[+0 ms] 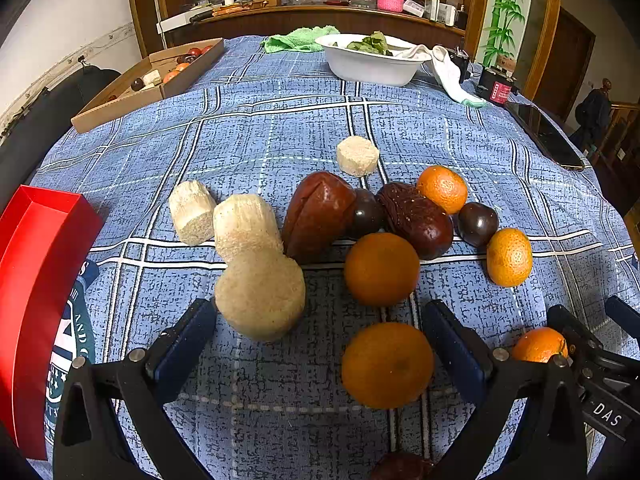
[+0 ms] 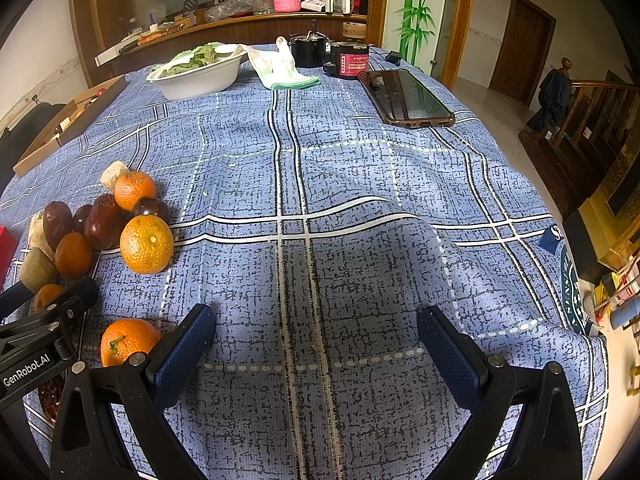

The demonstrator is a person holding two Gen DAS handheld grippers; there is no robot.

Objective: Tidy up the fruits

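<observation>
Both tongs gape empty, and the nearest orange (image 1: pixel 387 365) sits on the bench just inside the left tongs (image 1: pixel 320 346), so I'd centre on it, then squeeze gently.

Beyond my blue plaid tablecloth (image 2: pixel 360 184) I see a curved wooden counter (image 1: pixel 320 14) cluttered with jars, a bamboo-painted panel (image 2: pixel 416 8), white walls, a brown wooden door (image 2: pixel 520 48) and a wooden stair railing (image 2: pixel 588 120) over pale floor.
</observation>
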